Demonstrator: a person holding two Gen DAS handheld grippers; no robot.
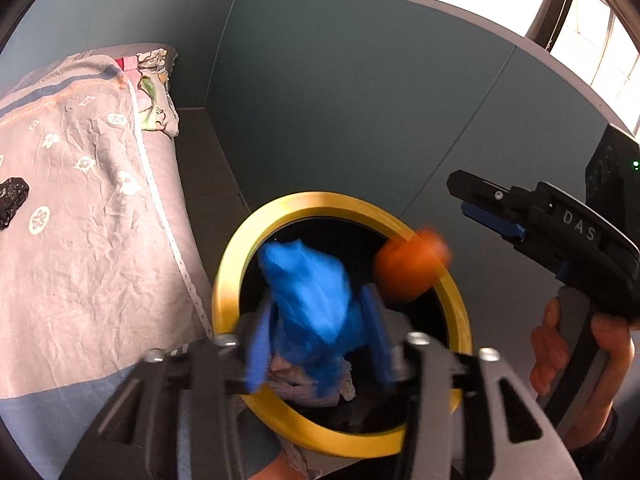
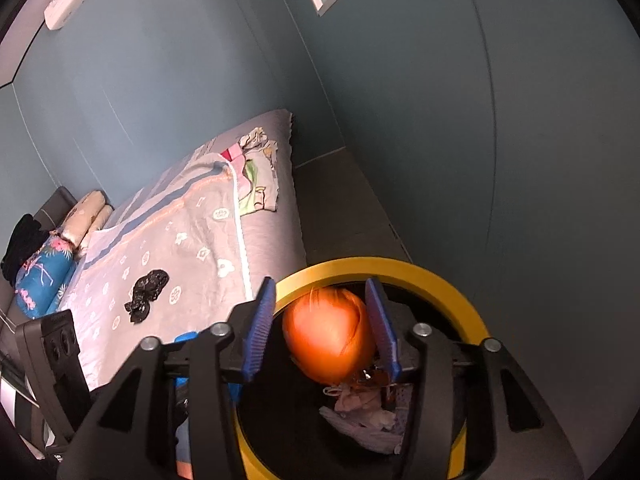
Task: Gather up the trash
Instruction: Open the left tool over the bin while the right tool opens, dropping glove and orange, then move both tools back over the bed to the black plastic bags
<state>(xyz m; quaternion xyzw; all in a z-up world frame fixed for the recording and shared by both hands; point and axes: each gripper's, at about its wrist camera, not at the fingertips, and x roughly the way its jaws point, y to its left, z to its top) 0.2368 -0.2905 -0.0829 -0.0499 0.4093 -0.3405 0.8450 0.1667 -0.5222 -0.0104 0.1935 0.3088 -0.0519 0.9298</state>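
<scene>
A black bin with a yellow rim (image 1: 232, 264) stands beside the bed; it also shows in the right wrist view (image 2: 456, 292). My left gripper (image 1: 316, 340) is open over the bin, with a crumpled blue bag (image 1: 312, 292) blurred between its fingers, apart from the pads. An orange ball-like piece (image 1: 412, 266) is blurred in the air over the rim. In the right wrist view that orange piece (image 2: 330, 338) sits between the fingers of my open right gripper (image 2: 326, 328), not gripped. Pale paper trash (image 2: 368, 412) lies in the bin. A black crumpled bag (image 2: 146, 290) lies on the bed.
The bed with a grey flower-print cover (image 2: 192, 240) fills the left side, with pillows (image 2: 80, 220) at its head. Blue-grey walls (image 1: 360, 100) stand close behind the bin. A narrow strip of floor (image 2: 340, 208) runs between bed and wall. A window (image 1: 580, 20) is at upper right.
</scene>
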